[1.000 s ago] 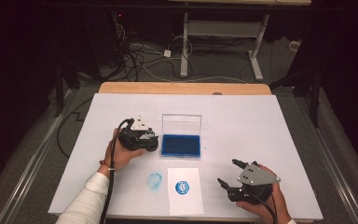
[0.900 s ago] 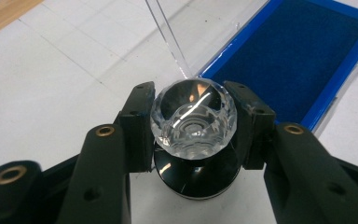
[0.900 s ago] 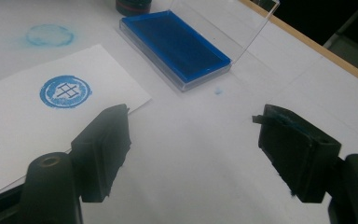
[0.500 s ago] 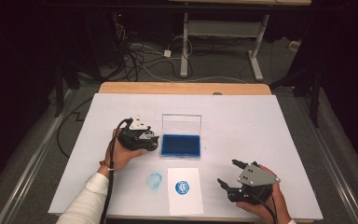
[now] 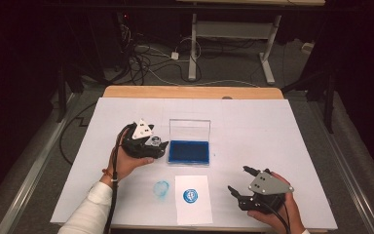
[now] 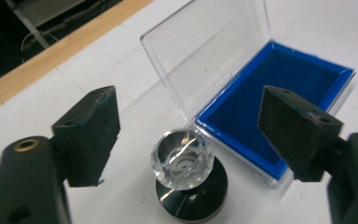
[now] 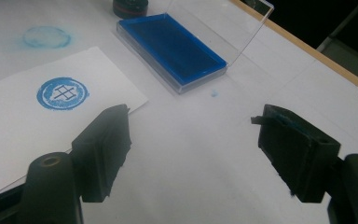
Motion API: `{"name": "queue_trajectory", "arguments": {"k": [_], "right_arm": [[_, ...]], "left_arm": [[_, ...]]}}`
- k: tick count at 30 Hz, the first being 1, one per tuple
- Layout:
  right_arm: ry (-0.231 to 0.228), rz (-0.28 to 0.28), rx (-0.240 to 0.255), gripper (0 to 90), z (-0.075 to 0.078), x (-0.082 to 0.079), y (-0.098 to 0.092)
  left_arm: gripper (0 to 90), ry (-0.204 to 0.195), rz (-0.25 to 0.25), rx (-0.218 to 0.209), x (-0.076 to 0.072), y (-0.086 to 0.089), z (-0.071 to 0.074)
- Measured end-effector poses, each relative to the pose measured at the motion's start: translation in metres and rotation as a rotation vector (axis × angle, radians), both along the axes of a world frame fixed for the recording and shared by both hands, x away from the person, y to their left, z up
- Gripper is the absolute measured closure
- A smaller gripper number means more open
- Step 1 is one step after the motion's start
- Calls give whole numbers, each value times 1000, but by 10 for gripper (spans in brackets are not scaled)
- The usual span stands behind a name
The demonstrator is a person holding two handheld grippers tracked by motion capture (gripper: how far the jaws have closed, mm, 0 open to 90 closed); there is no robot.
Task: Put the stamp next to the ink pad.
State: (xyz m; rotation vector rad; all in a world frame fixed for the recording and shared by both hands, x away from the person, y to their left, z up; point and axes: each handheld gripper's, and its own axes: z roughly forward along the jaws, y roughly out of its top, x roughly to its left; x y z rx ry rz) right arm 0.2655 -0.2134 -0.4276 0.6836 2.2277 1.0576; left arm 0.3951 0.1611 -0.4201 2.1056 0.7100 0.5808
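A stamp with a clear crystal knob on a round black base stands upright on the white table, just left of the open blue ink pad. My left gripper hovers over it. Its jaws have just been opening and now stand wide on either side of the knob, not touching it. From above, the left gripper and stamp sit beside the ink pad. My right gripper rests open and empty at the front right. A white card bears a round blue print.
A faint blue ring smudge marks the table left of the card. The ink pad's clear lid stands up at its far side. A wooden strip edges the table's far end, with cables and a desk frame on the floor beyond.
The left gripper's jaws have opened off the stamp's knob, and the hand has lifted slightly. The stamp stays standing beside the ink pad. The right gripper has not moved.
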Motion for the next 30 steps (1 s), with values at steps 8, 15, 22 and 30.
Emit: {"name": "queue_trajectory", "arguments": {"k": [8,15,22,30], "right_arm": [[-2,3,-1,251,0,-1,1],[-7,4,5,253,2,-1,1],[-17,1,9,254,3,-2,1],[-25,1,11,255,4,-3,1]], "left_arm": [[170,-85,-13,-12,-15,-3,12],[170,-112,-28,-10,-24,-5,20],[170,-128,-37,-9,-31,-6,24],[170,-158,-58,-3,-45,-5,26]]}}
